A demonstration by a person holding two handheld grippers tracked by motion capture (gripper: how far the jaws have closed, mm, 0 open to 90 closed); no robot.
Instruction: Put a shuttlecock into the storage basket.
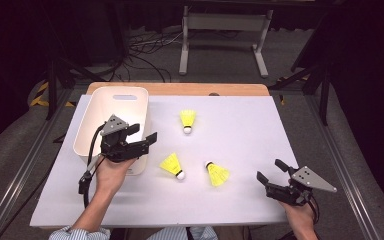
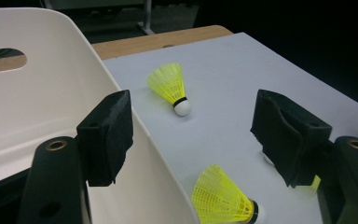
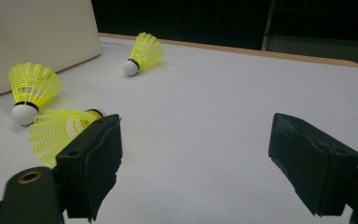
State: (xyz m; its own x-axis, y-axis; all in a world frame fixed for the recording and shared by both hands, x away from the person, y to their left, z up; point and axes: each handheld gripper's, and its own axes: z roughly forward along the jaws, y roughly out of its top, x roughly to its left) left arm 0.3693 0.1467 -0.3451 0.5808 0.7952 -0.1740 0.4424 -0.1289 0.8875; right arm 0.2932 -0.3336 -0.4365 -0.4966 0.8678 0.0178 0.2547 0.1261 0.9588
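3 yellow shuttlecocks lie on the white surface (image 1: 240, 150), all loose and apart from each other. The far shuttlecock (image 1: 188, 120) rests toward the middle of the far edge, cork end pointing at the near edge. The middle shuttlecock (image 1: 172, 165) lies on its side just beside the near right corner of the white bin (image 1: 96, 112), cork toward the near right. The third shuttlecock (image 1: 216, 173) lies to its right, cork toward the far left, a little closer to the near edge.

The bin stands at the far left corner of the surface, with a slot handle in its far wall.

The left gripper (image 1: 146, 133) hangs over the bin's near right corner, jaws wide apart and holding nothing. In the left gripper view 1 jaw sits over the inside of the bin and the other over the bare surface, with the bin's wall between them and the middle shuttlecock (image 2: 223, 198) low in the gap.

The right gripper (image 1: 270, 170) hovers by the near right corner of the surface, jaws also spread and empty. In the right gripper view its left jaw stands just in front of the third shuttlecock (image 3: 58, 130), not touching it as far as I can tell.
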